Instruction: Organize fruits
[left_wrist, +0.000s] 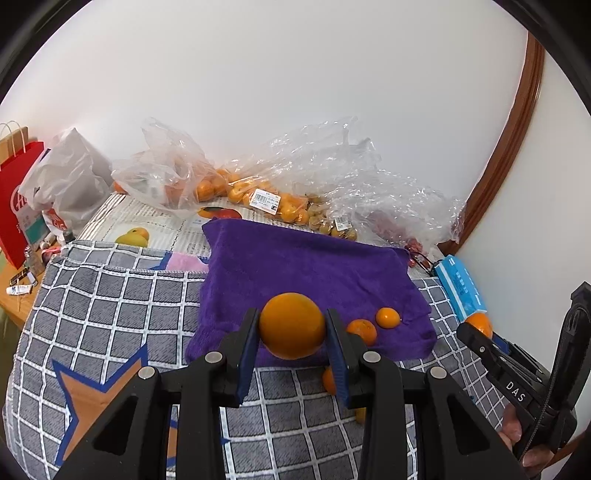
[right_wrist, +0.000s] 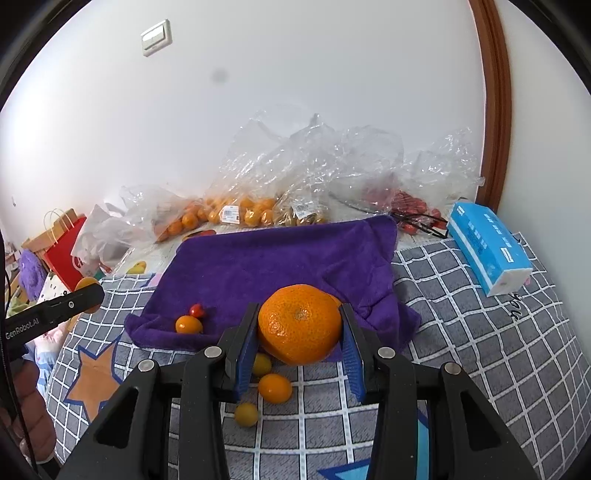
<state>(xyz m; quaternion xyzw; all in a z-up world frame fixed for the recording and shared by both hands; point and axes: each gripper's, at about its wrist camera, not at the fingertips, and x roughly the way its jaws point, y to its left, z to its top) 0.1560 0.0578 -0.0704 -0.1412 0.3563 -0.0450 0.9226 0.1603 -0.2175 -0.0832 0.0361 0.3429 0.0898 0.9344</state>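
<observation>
Your left gripper (left_wrist: 291, 326) pinches a smooth round orange fruit (left_wrist: 291, 325), your right gripper (right_wrist: 300, 326) a dimpled mandarin (right_wrist: 300, 325), both above the purple towel (left_wrist: 306, 269); the crinkled clear plastic bags (left_wrist: 266, 184) behind hold small oranges.

Left gripper (left_wrist: 291, 332) and right gripper (right_wrist: 299, 328) both tilt downward, side by side, each clamping an orange.

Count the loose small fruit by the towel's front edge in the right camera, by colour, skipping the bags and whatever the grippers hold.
Orange fruit: 2
Yellow fruit: 2
Red fruit: 1
Total: 5 in the right wrist view; the held mandarin may hide more behind it.
</observation>
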